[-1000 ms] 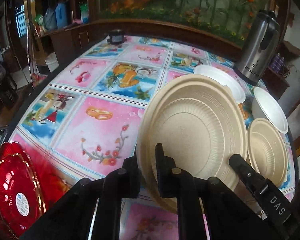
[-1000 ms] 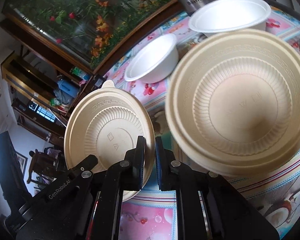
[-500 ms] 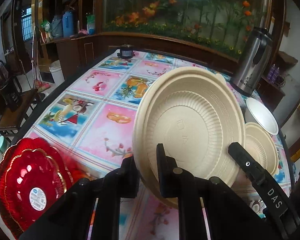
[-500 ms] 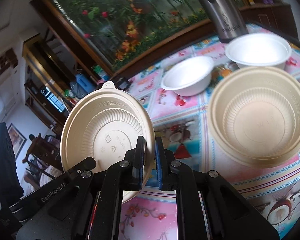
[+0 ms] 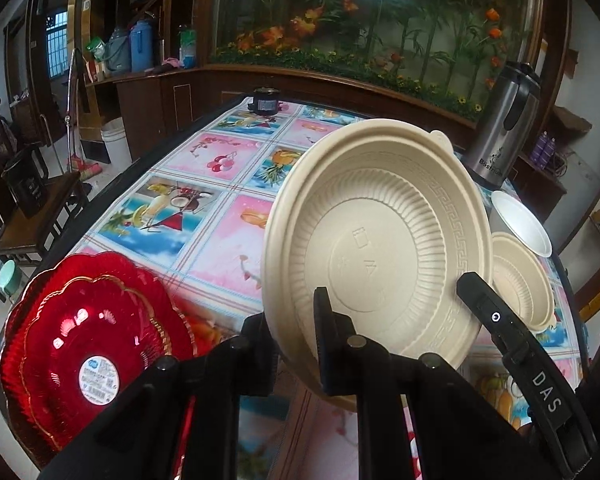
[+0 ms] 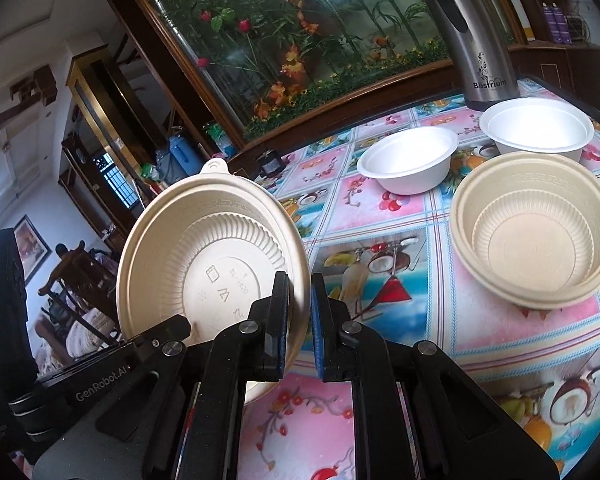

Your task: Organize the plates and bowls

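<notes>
Left wrist view: left claw (image 5: 296, 334) and right claw (image 6: 300, 316) both pinch one tilted beige ribbed plastic bowl (image 5: 376, 248) above the fruit-print tablecloth counter (image 5: 220, 216); probably a fish tank (image 5: 380, 20) behind.

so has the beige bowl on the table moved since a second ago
Cannot tell. In the right wrist view the beige bowl on the table looks smaller and farther right against the white bowls, but they shifted alike, so likely the camera moved.

Beige bowl (image 5: 380, 248) pinched at its rim in left gripper (image 5: 296, 344), red plates (image 5: 88, 344) beside
</notes>
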A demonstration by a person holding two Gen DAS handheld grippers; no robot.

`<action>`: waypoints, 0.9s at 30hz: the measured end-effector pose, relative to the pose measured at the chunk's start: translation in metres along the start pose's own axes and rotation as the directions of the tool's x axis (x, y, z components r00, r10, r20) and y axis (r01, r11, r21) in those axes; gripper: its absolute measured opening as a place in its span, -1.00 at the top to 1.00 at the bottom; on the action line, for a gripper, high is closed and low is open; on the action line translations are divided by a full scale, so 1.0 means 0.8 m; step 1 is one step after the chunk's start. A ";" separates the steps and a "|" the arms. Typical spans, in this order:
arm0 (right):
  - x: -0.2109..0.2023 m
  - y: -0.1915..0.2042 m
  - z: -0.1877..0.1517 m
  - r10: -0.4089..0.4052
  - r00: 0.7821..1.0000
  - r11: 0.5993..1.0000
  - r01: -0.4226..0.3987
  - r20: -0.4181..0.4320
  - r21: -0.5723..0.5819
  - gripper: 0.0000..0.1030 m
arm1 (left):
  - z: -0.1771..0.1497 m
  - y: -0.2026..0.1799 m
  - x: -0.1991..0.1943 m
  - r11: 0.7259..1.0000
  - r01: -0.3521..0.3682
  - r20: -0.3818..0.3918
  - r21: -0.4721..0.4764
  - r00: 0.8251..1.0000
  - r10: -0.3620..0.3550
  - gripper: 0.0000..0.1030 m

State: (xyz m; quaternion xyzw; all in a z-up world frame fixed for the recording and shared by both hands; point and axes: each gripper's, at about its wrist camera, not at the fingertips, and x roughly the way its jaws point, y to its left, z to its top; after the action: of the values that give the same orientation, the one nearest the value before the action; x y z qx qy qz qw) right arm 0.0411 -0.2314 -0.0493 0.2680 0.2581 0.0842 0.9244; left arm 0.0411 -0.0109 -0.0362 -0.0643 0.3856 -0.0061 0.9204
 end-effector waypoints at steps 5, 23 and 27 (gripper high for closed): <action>-0.009 0.011 -0.013 0.018 1.000 1.000 -0.018 0.011 -0.004 0.81 | -0.007 0.014 -0.015 1.000 0.002 0.006 0.004 1.000 -0.002 0.73; -0.043 0.071 -0.058 0.123 0.992 0.992 -0.123 -0.012 -0.017 0.81 | -0.035 0.070 -0.071 1.000 -0.014 0.057 0.000 0.998 0.014 0.72; -0.038 0.092 -0.063 0.147 0.988 0.988 -0.148 -0.039 -0.035 0.81 | -0.035 0.087 -0.081 1.000 -0.024 0.064 -0.016 0.998 0.025 0.72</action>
State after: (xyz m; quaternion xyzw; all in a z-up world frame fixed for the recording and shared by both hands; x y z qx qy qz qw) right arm -0.0124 -0.1555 -0.0326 0.2671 0.2529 0.1622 0.9156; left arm -0.0266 0.0587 -0.0184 -0.0667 0.3568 0.0101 0.9318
